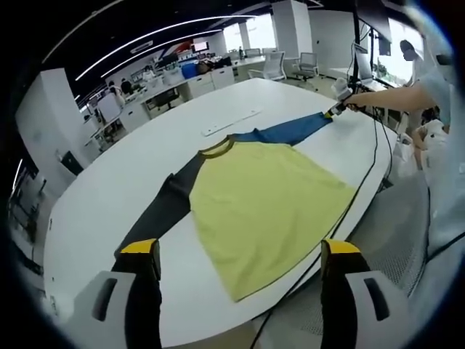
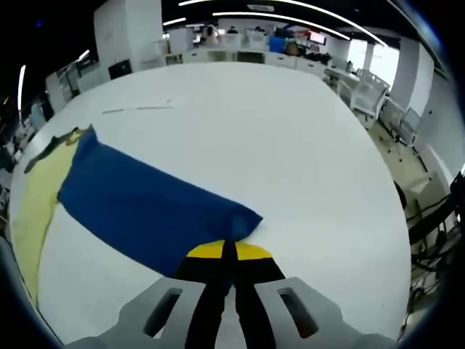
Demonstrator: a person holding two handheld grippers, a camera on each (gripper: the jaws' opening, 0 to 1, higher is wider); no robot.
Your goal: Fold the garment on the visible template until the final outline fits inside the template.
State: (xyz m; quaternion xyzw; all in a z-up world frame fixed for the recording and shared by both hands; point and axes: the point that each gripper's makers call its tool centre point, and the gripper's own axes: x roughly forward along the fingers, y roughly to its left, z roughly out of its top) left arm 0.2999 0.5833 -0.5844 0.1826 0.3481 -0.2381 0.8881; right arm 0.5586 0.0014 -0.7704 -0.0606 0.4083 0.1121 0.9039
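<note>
A long-sleeved shirt lies flat on the white table. Its body is yellow, one sleeve is black and the other blue. My left gripper hovers open over the shirt's near hem, its jaws wide apart, and the black cuff ends by the left jaw. In the right gripper view my right gripper is shut on the cuff of the blue sleeve, which runs back to the yellow body. In the left gripper view the right gripper holds that cuff at the far table edge.
A thin pale strip lies on the table beyond the collar, also the strip in the right gripper view. A black cable runs along the table's right edge. A person's arm reaches in from the right. Desks and chairs stand behind.
</note>
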